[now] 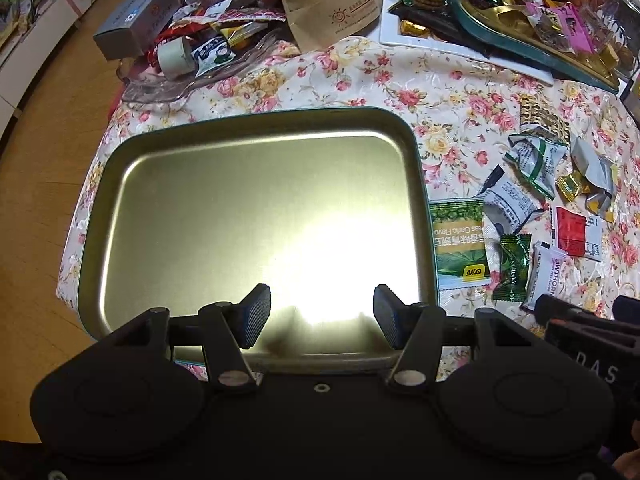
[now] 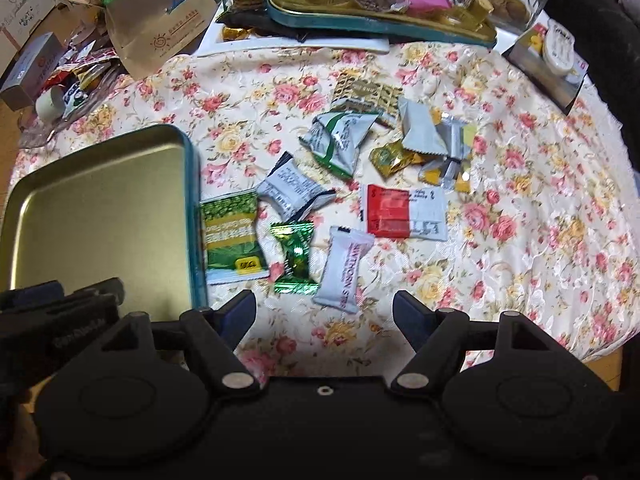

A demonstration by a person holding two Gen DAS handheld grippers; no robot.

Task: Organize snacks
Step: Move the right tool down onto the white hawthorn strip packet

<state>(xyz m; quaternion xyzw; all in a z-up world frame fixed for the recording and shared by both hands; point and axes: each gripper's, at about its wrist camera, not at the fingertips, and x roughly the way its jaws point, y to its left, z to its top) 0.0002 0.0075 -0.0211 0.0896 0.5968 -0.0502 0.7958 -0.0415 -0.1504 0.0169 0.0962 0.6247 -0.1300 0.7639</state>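
An empty gold metal tin tray (image 1: 132, 216) with a teal rim lies on the floral tablecloth; it also shows at the left of the right wrist view (image 2: 100, 208). My left gripper (image 1: 322, 316) is open and empty above the tray's near edge. My right gripper (image 2: 324, 314) is open and empty just in front of a white hawthorn packet (image 2: 344, 270) and a green candy (image 2: 295, 258). A green pea packet (image 2: 232, 236) lies against the tray's right rim. A red-and-white packet (image 2: 406, 212), grey and white wrappers (image 2: 294, 186) and gold candies (image 2: 394, 158) lie scattered behind.
A second teal tray (image 2: 380, 24) full of sweets sits on a white plate at the back. A brown paper bag (image 2: 156, 28), a grey box (image 1: 136, 20) and loose wrappers crowd the back left. A boxed item (image 2: 550, 66) sits at the back right. The table edge drops to wooden floor at the left.
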